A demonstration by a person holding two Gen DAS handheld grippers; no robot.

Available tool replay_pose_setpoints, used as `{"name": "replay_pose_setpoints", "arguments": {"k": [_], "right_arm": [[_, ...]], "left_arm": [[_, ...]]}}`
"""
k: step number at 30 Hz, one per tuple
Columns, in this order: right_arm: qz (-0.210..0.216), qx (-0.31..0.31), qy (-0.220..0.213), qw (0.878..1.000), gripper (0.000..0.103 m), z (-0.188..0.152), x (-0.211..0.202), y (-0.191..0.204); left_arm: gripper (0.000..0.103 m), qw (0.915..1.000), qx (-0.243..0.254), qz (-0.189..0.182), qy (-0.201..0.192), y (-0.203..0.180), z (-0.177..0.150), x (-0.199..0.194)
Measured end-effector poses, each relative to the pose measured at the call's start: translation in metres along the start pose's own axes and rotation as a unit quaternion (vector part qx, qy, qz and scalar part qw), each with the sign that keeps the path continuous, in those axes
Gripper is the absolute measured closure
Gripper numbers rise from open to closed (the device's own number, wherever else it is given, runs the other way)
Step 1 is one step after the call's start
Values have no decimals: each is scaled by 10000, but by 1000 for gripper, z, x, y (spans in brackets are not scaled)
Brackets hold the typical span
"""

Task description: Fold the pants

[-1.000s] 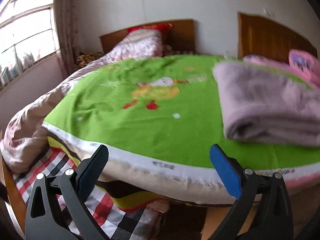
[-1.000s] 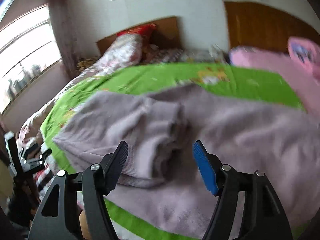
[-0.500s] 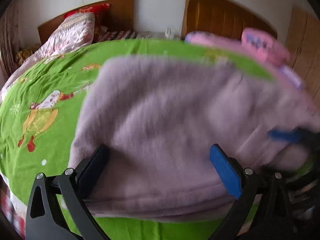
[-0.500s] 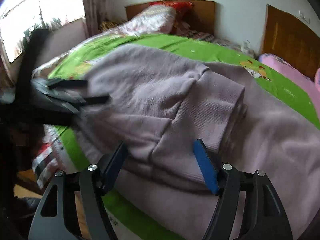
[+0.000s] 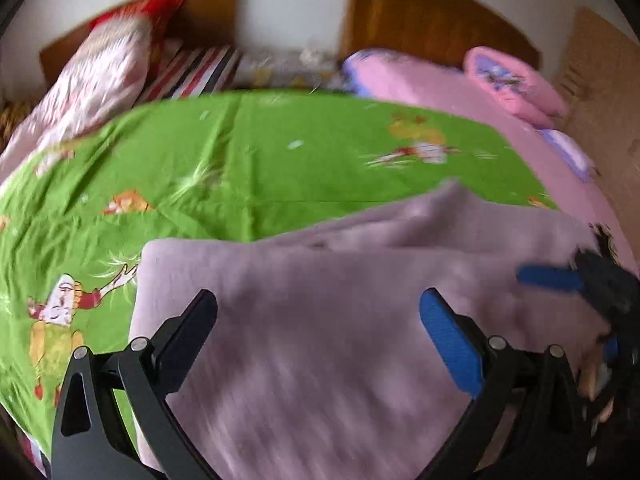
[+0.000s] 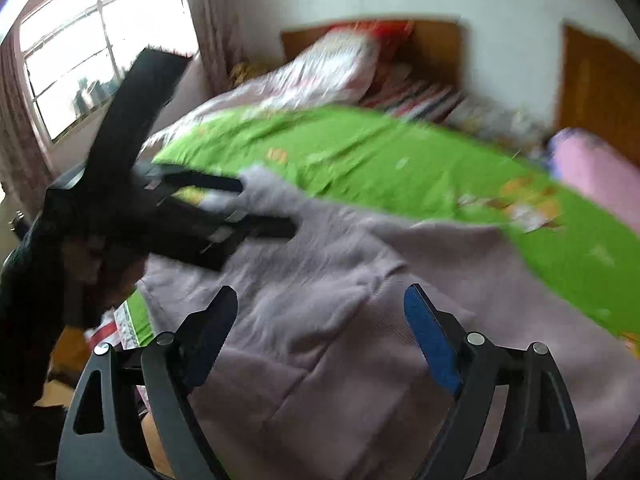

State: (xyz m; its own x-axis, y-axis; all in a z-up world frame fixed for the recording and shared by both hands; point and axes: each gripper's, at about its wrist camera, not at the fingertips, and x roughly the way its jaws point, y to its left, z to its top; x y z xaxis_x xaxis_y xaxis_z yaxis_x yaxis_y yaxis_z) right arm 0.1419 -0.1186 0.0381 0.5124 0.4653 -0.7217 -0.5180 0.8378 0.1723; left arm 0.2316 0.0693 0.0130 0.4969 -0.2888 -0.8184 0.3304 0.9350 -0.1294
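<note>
Lilac fleece pants (image 5: 320, 360) lie folded on the green cartoon sheet (image 5: 280, 168), near the bed's front edge. My left gripper (image 5: 316, 316) hovers open just over their left part, nothing pinched between its pads. My right gripper (image 6: 320, 308) stands over a folded layer of the pants (image 6: 320, 340); its jaws are opening and the pads do not press the cloth. In the right wrist view the left gripper (image 6: 244, 208) reaches over the pants' far left corner. The right gripper (image 5: 580, 312) shows blurred at the right edge of the left wrist view.
A pink blanket (image 5: 460, 96) and pink pillow (image 5: 516, 80) lie on the bed's right side. A patterned quilt (image 5: 92, 80) is heaped at the left by the wooden headboard (image 5: 432, 16). A window (image 6: 80, 64) is at the left. The bed's front edge (image 6: 132, 320) drops to the floor.
My left gripper has swung from the bed's left edge to right over the pants. My right gripper shifted across the folded cloth and its jaws have widened.
</note>
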Motion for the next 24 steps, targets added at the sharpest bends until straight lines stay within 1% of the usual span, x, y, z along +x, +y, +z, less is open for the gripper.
{"name": "replay_pose_setpoints", "arguments": {"k": [1, 2, 3, 4, 5, 6, 7, 8, 9, 10, 11, 13, 15, 16, 18, 19, 20, 22, 23, 24], "right_arm": [[-29, 64, 281, 9996, 20, 0, 16, -8], [-206, 182, 547, 9981, 19, -3, 28, -16], [-327, 264, 625, 9972, 19, -6, 33, -21], [-200, 340, 471, 9981, 19, -9, 28, -25], [-125, 446, 408, 9981, 19, -11, 23, -26], [-158, 580, 345, 9976, 19, -12, 14, -28], [-290, 720, 228, 9967, 18, -15, 0, -27], [-368, 819, 73, 9959, 16, -17, -13, -27], [-340, 887, -184, 9953, 16, -23, -33, -25], [-242, 935, -406, 9945, 16, -32, -51, -24], [-198, 1017, -561, 9930, 16, -42, -68, -25], [-555, 1289, -865, 9863, 16, -72, -105, -32], [-718, 1655, -1127, 9771, 16, -98, -134, -46], [-753, 2035, -1388, 9663, 16, -123, -158, -56], [-705, 2640, -1750, 9459, 16, -162, -189, -75], [-703, 2997, -1901, 9323, 16, -186, -206, -87], [-767, 3315, -2007, 9187, 15, -208, -221, -95], [-829, 3954, -2136, 8895, 15, -248, -243, -116], [-791, 4183, -2151, 8789, 15, -262, -248, -124], [-791, 4482, -2147, 8641, 15, -280, -253, -136]], "left_arm": [[2, 9997, -193, 26, 178, 12, 3, 15], [2, 9989, -365, -100, 288, 22, 3, 24], [2, 9978, -523, -303, 282, 28, 0, 29], [2, 9977, -535, -398, 81, 30, -4, 26], [2, 9979, -514, -396, 30, 30, -6, 25], [2, 9983, -472, -343, -45, 28, -7, 22], [2, 9987, -449, -132, -201, 24, -10, 16], [2, 9983, -408, 186, -359, 18, -14, 7], [2, 9968, -334, 515, -512, 13, -16, -2], [2, 9941, -197, 739, -767, 3, -20, -17], [2, 9925, -136, 760, -950, -5, -24, -28], [2, 9905, -73, 608, -1230, -27, -39, -50], [2, 9914, 72, 364, -1257, -48, -58, -56], [2, 9920, 122, 281, -1223, -56, -66, -55], [2, 9934, 321, 115, -1094, -75, -83, -48], [2, 9938, 460, 100, -1005, -87, -91, -44], [2, 9943, 544, 102, -916, -93, -95, -37], [2, 9958, 687, 98, -589, -99, -106, -15], [1, 9964, 698, 128, -459, -100, -110, -6], [1, 9959, 675, 83, -588, -98, -115, -7]]}}
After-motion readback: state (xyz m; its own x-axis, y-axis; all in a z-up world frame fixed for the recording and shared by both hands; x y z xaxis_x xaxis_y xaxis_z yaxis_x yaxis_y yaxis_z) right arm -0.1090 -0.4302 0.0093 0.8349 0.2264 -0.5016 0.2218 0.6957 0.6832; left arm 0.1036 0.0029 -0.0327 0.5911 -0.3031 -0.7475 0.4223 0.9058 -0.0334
